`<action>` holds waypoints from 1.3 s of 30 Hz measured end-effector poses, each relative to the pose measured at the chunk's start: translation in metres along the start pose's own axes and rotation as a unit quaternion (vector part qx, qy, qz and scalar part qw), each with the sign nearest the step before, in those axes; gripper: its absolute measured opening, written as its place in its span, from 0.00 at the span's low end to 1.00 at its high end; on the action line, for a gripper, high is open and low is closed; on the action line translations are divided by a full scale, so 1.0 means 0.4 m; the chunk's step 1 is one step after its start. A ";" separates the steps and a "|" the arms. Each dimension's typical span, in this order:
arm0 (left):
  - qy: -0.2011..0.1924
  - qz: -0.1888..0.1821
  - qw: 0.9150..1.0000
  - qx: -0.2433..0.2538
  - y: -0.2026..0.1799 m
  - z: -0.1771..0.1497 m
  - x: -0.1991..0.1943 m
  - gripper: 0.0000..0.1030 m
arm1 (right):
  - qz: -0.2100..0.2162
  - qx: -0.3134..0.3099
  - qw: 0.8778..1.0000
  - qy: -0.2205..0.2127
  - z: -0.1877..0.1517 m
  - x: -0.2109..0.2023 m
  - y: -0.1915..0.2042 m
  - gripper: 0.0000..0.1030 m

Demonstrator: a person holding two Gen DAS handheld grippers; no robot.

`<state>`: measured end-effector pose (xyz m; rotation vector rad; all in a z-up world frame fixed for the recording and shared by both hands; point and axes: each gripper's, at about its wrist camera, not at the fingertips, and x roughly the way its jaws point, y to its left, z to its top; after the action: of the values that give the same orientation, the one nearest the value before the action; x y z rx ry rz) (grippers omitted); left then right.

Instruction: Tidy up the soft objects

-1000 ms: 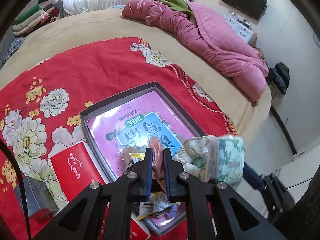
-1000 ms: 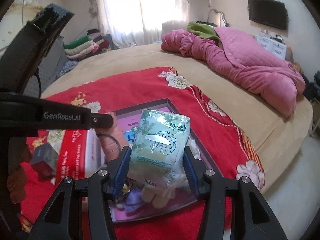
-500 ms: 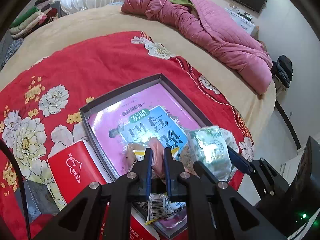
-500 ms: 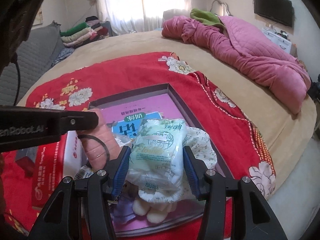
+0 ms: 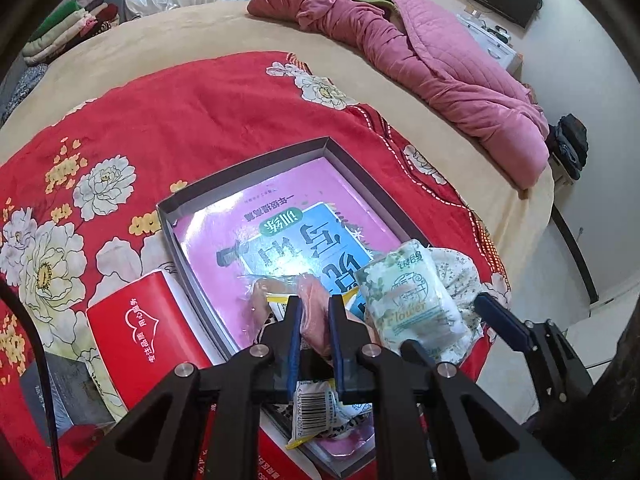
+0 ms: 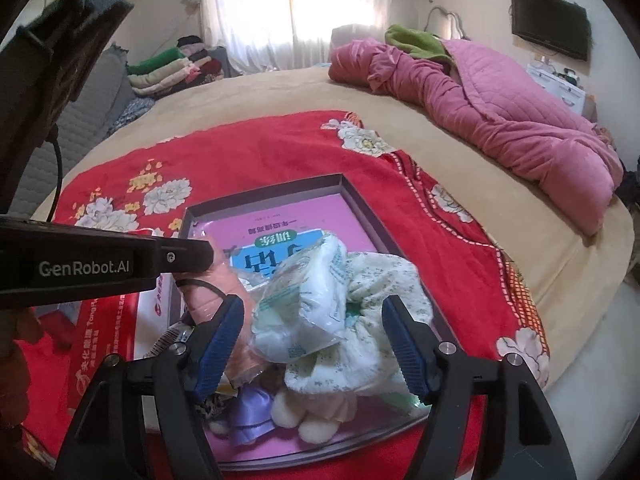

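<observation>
The pink sausage pack (image 5: 316, 312) is clamped between the narrow jaws of the left gripper (image 5: 314, 320) above the grey box (image 5: 248, 168). The jaws of the right gripper (image 6: 316, 336) are opening, and the tissue pack (image 6: 308, 304) is seen between them, untouched by the pads, lying on the floral cloth (image 6: 384, 280) in the box.

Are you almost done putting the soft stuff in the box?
Partly. The floral cloth and plush toy already lie in the grey box. The right gripper is opening around the tissue pack. The left gripper pinches a pink snack packet, not yet released.
</observation>
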<state>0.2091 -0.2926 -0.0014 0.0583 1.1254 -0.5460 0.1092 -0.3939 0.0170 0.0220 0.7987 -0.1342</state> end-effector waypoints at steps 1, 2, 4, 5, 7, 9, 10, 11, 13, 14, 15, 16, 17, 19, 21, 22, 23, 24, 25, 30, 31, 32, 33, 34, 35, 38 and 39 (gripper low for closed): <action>0.000 0.001 1.000 0.001 0.001 0.000 0.000 0.14 | -0.001 0.002 1.000 -0.002 -0.002 -0.007 -0.003 0.71; 0.001 0.003 1.000 0.002 0.001 -0.001 0.000 0.14 | -0.004 0.005 1.000 -0.004 -0.004 -0.015 -0.007 0.71; 0.001 0.008 1.000 0.004 0.003 -0.004 -0.001 0.20 | -0.007 0.013 1.000 -0.009 -0.008 -0.034 -0.018 0.71; 0.000 0.011 1.000 0.004 0.004 -0.005 -0.001 0.21 | -0.009 0.016 1.000 -0.011 -0.009 -0.040 -0.023 0.71; 0.001 0.012 1.000 0.003 0.007 -0.007 -0.003 0.25 | -0.011 0.024 1.000 -0.015 -0.011 -0.055 -0.035 0.72; -0.002 0.015 1.000 0.002 0.009 -0.009 -0.006 0.31 | -0.010 0.030 0.999 -0.020 -0.011 -0.069 -0.043 0.72; -0.002 0.016 1.000 0.002 0.009 -0.010 -0.007 0.38 | -0.011 0.032 0.999 -0.021 -0.011 -0.074 -0.046 0.72; -0.002 0.017 1.000 0.002 0.009 -0.012 -0.007 0.41 | -0.012 0.033 0.999 -0.023 -0.011 -0.079 -0.047 0.72; -0.004 0.015 1.000 0.004 0.007 -0.016 -0.011 0.46 | -0.013 0.033 0.999 -0.025 -0.011 -0.089 -0.047 0.72; -0.006 0.016 1.000 0.006 0.006 -0.018 -0.012 0.46 | -0.013 0.034 0.999 -0.026 -0.012 -0.092 -0.048 0.72; -0.007 0.018 1.000 0.007 0.003 -0.019 -0.014 0.48 | -0.012 0.035 0.999 -0.027 -0.013 -0.096 -0.048 0.72; -0.008 0.019 1.000 0.008 0.002 -0.020 -0.016 0.50 | -0.013 0.036 0.999 -0.028 -0.013 -0.099 -0.049 0.72; -0.010 0.018 1.000 0.009 0.001 -0.021 -0.019 0.51 | -0.014 0.036 0.999 -0.029 -0.012 -0.103 -0.049 0.72; -0.014 0.020 1.000 0.012 -0.001 -0.023 -0.027 0.53 | -0.016 0.038 0.999 -0.031 -0.012 -0.111 -0.050 0.72; -0.020 0.025 0.999 0.015 -0.002 -0.026 -0.038 0.55 | -0.019 0.039 0.998 -0.033 -0.011 -0.118 -0.051 0.72; -0.022 0.027 0.999 0.015 -0.001 -0.027 -0.044 0.57 | -0.018 0.040 0.998 -0.034 -0.010 -0.123 -0.052 0.72; -0.024 0.027 0.999 0.014 0.000 -0.029 -0.050 0.59 | -0.021 0.040 0.998 -0.034 -0.011 -0.126 -0.052 0.72; -0.026 0.025 0.999 0.012 0.002 -0.030 -0.056 0.62 | -0.024 0.039 0.998 -0.036 -0.012 -0.130 -0.051 0.72; -0.028 0.024 0.999 0.011 0.003 -0.032 -0.063 0.65 | -0.024 0.039 0.998 -0.037 -0.011 -0.134 -0.051 0.72; -0.038 0.029 0.999 0.012 0.005 -0.044 -0.097 0.66 | -0.029 0.038 0.998 -0.039 -0.011 -0.154 -0.046 0.72; -0.039 0.030 0.999 0.012 0.004 -0.048 -0.105 0.66 | -0.031 0.038 0.998 -0.039 -0.012 -0.157 -0.043 0.72; -0.041 0.030 0.999 0.013 0.004 -0.052 -0.112 0.67 | -0.033 0.038 0.998 -0.039 -0.013 -0.164 -0.041 0.73; -0.044 0.032 0.998 0.014 0.003 -0.056 -0.120 0.68 | -0.032 0.038 0.998 -0.039 -0.014 -0.169 -0.039 0.74; -0.045 0.033 0.998 0.013 0.003 -0.061 -0.127 0.70 | -0.034 0.038 0.998 -0.039 -0.015 -0.175 -0.037 0.75; -0.047 0.033 0.998 0.013 0.004 -0.065 -0.135 0.72 | -0.038 0.039 0.998 -0.039 -0.015 -0.180 -0.034 0.75; -0.055 0.034 0.998 0.013 0.005 -0.083 -0.163 0.74 | -0.038 0.043 0.998 -0.040 -0.021 -0.202 -0.031 0.75; -0.058 0.035 0.998 0.014 0.006 -0.091 -0.174 0.74 | -0.038 0.045 0.997 -0.041 -0.024 -0.212 -0.029 0.75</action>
<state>0.1579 -0.2522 0.0424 0.0888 0.9996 -0.4968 0.0424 -0.3952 0.0713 0.0717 0.7120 -0.2415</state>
